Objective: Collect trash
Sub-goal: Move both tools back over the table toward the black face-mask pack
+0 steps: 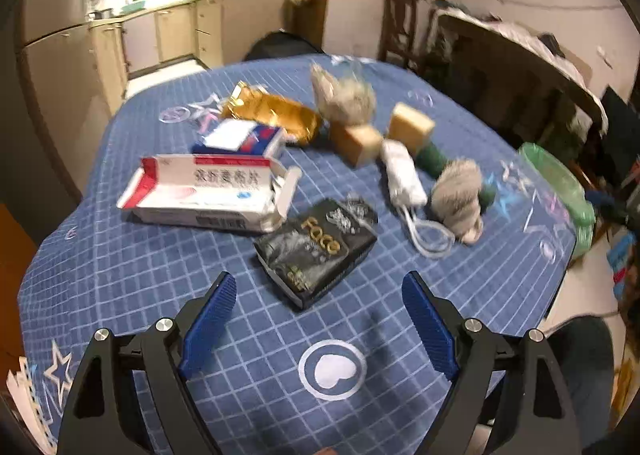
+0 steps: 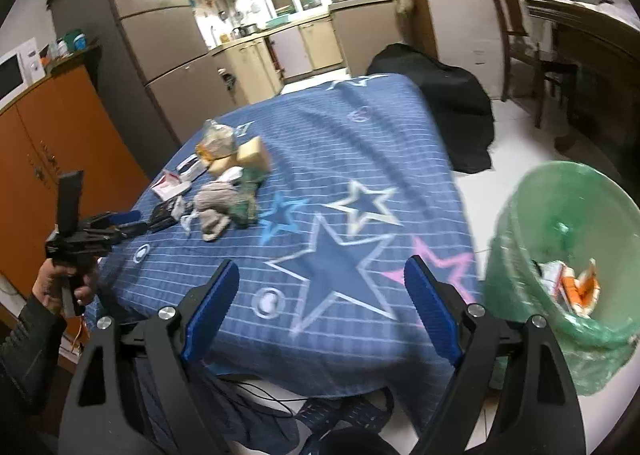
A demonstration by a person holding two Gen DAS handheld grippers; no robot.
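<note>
In the left wrist view my left gripper (image 1: 318,319) is open and empty, just short of a black FOCO carton (image 1: 316,247) on the blue tablecloth (image 1: 140,275). Beyond lie a white and red medicine box (image 1: 208,191), a blue and white box (image 1: 240,139), a gold wrapper (image 1: 272,115), two tan sponges (image 1: 410,125), a white charger with cable (image 1: 402,177) and grey rags (image 1: 458,193). My right gripper (image 2: 320,311) is open and empty above the table's near end, left of the green-lined trash bin (image 2: 560,275), which holds some wrappers (image 2: 572,287).
The pile of trash (image 2: 224,183) sits at the table's left side in the right wrist view, with the left gripper (image 2: 100,231) beside it. A black bag (image 2: 448,103) lies on the floor beyond the table. Orange cabinet (image 2: 48,143) at left, wooden chair (image 2: 520,39) at right.
</note>
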